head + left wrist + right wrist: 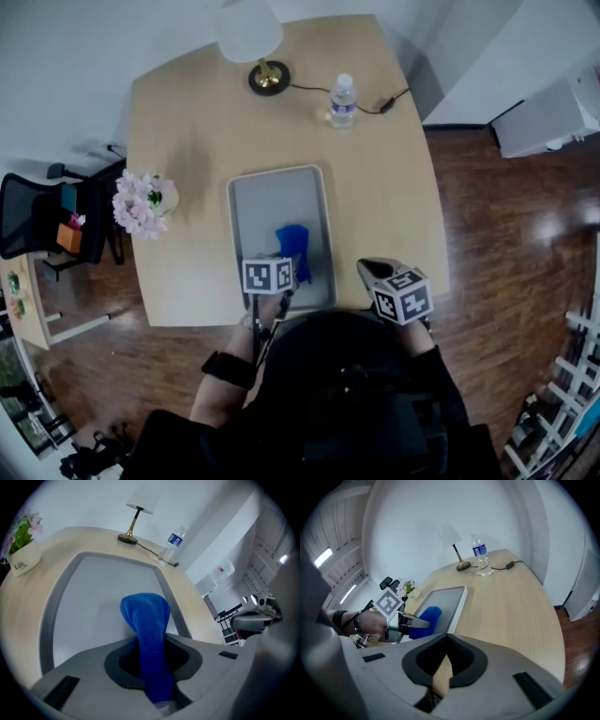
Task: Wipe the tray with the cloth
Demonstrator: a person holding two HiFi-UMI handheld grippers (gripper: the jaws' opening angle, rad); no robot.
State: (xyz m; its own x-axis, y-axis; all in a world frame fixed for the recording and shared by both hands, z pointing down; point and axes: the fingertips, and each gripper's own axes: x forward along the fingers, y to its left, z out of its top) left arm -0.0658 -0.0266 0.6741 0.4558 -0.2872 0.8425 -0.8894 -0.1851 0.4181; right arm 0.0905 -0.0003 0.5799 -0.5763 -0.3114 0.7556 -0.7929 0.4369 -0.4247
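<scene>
A grey tray [272, 197] lies lengthwise on the wooden table [394, 187], close to the near edge. A blue cloth [294, 246] rests on the tray's near right part. My left gripper [291, 269] is shut on that cloth. In the left gripper view the cloth [147, 620] runs up between the jaws and bunches on the tray [89, 602]. My right gripper [367, 269] hovers over bare table to the right of the tray, its jaws shut with nothing in them [444, 656]. From the right gripper view, the left gripper [423, 623] is seen pressing the cloth [427, 616] against the tray [445, 597].
A lamp [267, 75] and a water bottle [343, 100] stand at the table's far edge, with a cable between them. A pot of pink flowers [142, 202] sits left of the tray. A black office chair [47, 220] stands beyond the table's left edge.
</scene>
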